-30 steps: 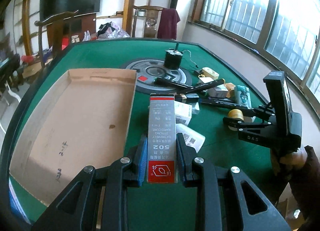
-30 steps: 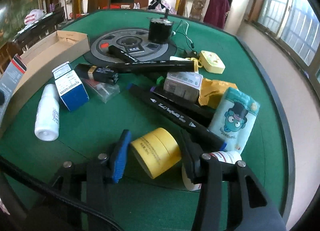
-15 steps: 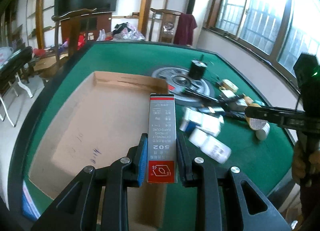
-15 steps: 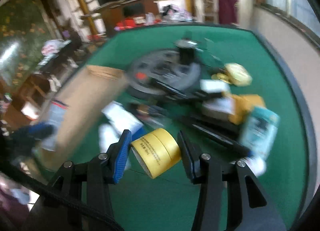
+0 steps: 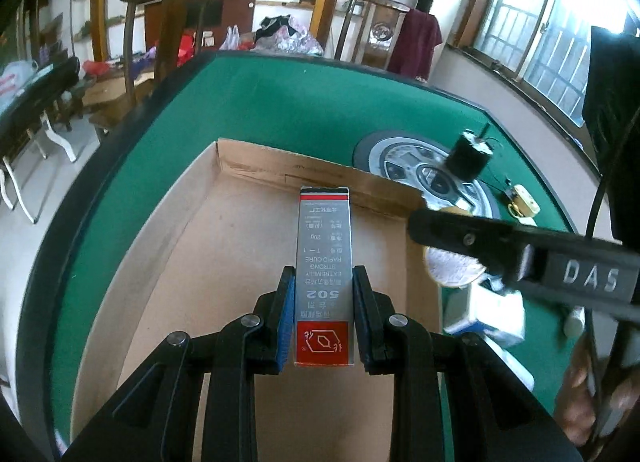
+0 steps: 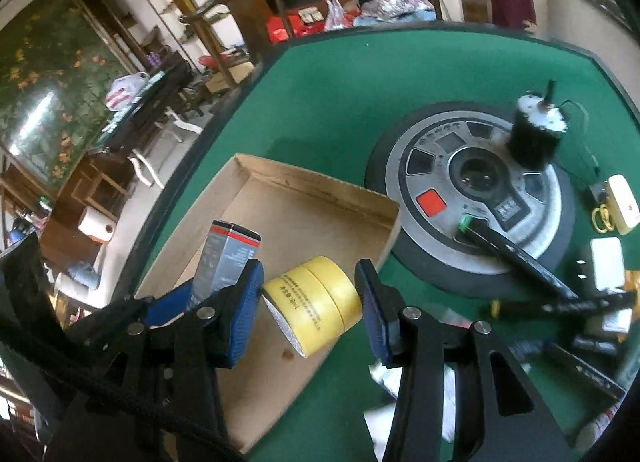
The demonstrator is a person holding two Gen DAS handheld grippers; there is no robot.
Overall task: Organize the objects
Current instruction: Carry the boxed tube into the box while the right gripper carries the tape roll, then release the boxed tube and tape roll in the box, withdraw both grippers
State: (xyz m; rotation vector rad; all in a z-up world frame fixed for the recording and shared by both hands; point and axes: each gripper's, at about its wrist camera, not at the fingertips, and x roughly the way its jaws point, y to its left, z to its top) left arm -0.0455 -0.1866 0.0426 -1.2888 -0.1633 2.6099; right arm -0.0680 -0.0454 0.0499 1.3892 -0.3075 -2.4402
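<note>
Glue box point(image 5: 323, 262), grey with a red end and "502" printed on it, sits clamped between the blue pads of the left gripper point(image 5: 322, 316) in the left wrist view. The box points away from the camera, out over the brown floor of a shallow cardboard tray point(image 5: 224, 262) that lies on the green table point(image 5: 304, 109). To the right, the black finger of the right gripper point(image 5: 452, 258) crosses the picture just past the tray's right wall, with a roll of tape point(image 5: 454, 268) seen end-on under it. A small black motor point(image 5: 470, 155) stands on a round grey disc point(image 5: 394, 157) further back, and a white and blue box point(image 5: 486, 312) lies on the felt below the right gripper, blurred.

In the right wrist view, the right gripper point(image 6: 310, 302) grips the yellow roll of tape point(image 6: 316, 304), its blue pads pressed on the two ends of the roll. The roll hangs over the near right part of the cardboard tray point(image 6: 320, 189). At the left, the glue box point(image 6: 228, 258) stands tilted over the tray in the blue-padded left gripper point(image 6: 188, 294). Right of the tray, the grey disc point(image 6: 436, 157) carries the motor point(image 6: 536, 133) and the tip of a black marker point(image 6: 516, 254). A pale yellow plug point(image 6: 622, 201) lies near the table's right edge.
</note>
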